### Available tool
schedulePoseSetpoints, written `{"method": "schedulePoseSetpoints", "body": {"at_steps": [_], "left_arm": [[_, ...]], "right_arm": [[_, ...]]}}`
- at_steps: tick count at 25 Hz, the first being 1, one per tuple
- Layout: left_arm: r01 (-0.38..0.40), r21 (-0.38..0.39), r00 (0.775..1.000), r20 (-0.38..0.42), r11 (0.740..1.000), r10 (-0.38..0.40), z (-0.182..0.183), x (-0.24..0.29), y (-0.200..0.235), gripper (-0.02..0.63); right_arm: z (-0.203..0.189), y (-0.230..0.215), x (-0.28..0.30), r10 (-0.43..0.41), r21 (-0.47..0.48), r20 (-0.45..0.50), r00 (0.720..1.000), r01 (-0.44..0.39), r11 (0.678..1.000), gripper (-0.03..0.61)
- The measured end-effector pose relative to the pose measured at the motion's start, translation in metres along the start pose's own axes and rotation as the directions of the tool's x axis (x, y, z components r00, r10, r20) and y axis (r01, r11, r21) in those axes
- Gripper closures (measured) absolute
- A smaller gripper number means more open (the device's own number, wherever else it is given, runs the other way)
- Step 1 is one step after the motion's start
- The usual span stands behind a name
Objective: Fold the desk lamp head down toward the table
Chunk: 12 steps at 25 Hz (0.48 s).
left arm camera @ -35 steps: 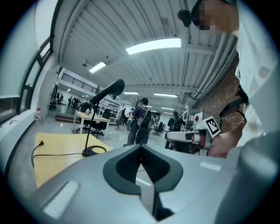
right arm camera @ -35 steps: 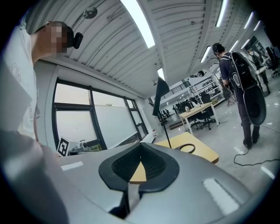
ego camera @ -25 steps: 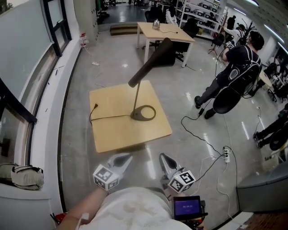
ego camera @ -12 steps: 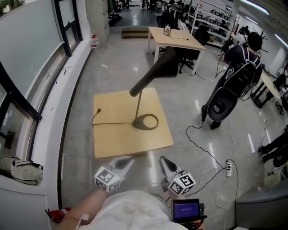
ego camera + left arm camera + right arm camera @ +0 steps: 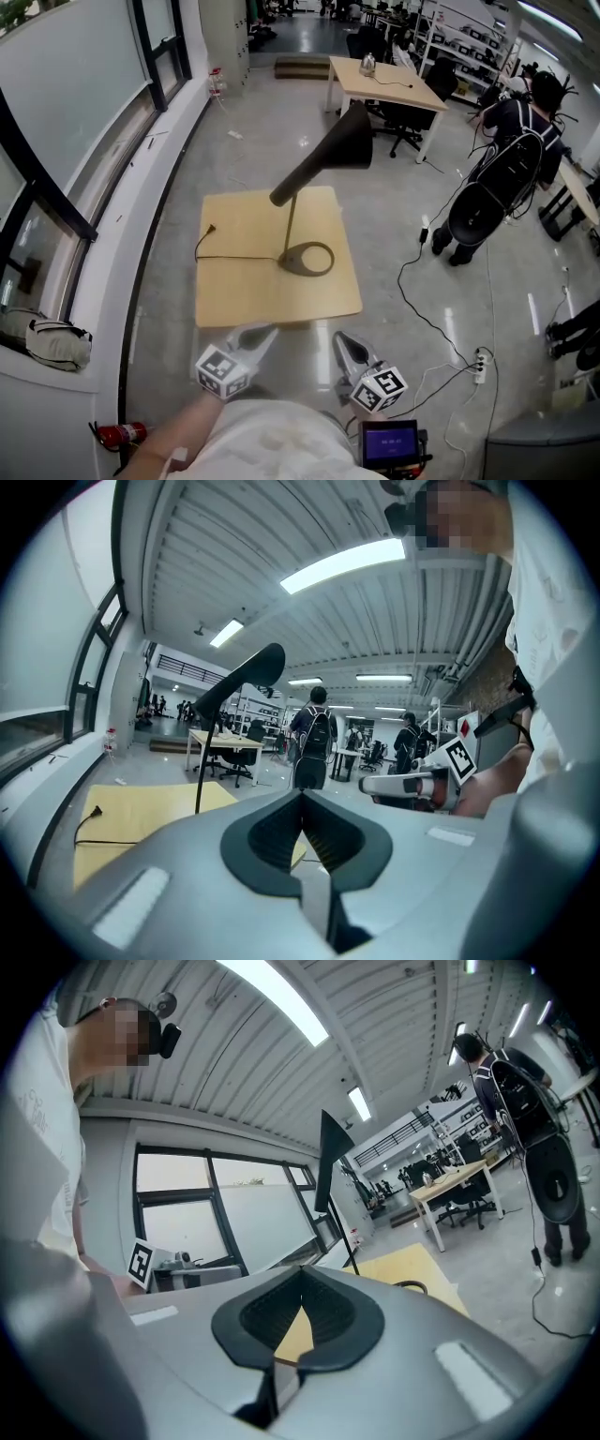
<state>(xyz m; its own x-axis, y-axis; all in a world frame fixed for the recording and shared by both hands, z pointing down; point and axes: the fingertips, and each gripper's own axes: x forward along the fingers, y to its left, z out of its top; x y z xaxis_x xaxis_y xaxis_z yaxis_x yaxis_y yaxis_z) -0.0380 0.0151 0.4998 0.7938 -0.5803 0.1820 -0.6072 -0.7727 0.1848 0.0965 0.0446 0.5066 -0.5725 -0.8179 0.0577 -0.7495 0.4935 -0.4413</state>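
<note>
A dark desk lamp stands on a small wooden table (image 5: pixel 244 291); its ring base (image 5: pixel 307 259) sits near the table's right side, a thin stem rises from it, and the long cone head (image 5: pixel 326 152) tilts up to the right. Its black cord (image 5: pixel 230 256) runs left across the tabletop. My left gripper (image 5: pixel 255 335) and right gripper (image 5: pixel 345 340) are both shut and empty, held close to my body short of the table's near edge. In the left gripper view the lamp head (image 5: pixel 242 675) shows ahead to the left; in the right gripper view the lamp head (image 5: pixel 330 1150) is seen end-on.
A person with a backpack (image 5: pixel 506 173) stands to the right, cables (image 5: pixel 441 309) and a power strip (image 5: pixel 482 366) trailing on the floor. Farther back stands a desk (image 5: pixel 384 84) with chairs. A window wall runs along the left, with a bag (image 5: pixel 58 343) and a fire extinguisher (image 5: pixel 120 435) below.
The view has shifted nearer to the table, which now sits a little lower and closer in the head view. Both grippers stay shut, held in front of my body.
</note>
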Motion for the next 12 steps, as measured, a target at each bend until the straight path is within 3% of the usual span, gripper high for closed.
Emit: {"method": "schedulePoseSetpoints", "body": {"at_steps": [6, 12], "left_arm": [[-0.051, -0.006, 0.999, 0.008, 0.999, 0.051, 0.008, 0.001, 0.012, 0.612], [-0.053, -0.020, 0.999, 0.005, 0.998, 0.053, 0.009, 0.008, 0.012, 0.612]], "right_arm": [[0.005, -0.008, 0.002, 0.020, -0.001, -0.005, 1.000, -0.020, 1.000, 0.565], [0.012, -0.019, 0.009, 0.019, -0.011, -0.006, 1.000, -0.019, 1.000, 0.565]]}}
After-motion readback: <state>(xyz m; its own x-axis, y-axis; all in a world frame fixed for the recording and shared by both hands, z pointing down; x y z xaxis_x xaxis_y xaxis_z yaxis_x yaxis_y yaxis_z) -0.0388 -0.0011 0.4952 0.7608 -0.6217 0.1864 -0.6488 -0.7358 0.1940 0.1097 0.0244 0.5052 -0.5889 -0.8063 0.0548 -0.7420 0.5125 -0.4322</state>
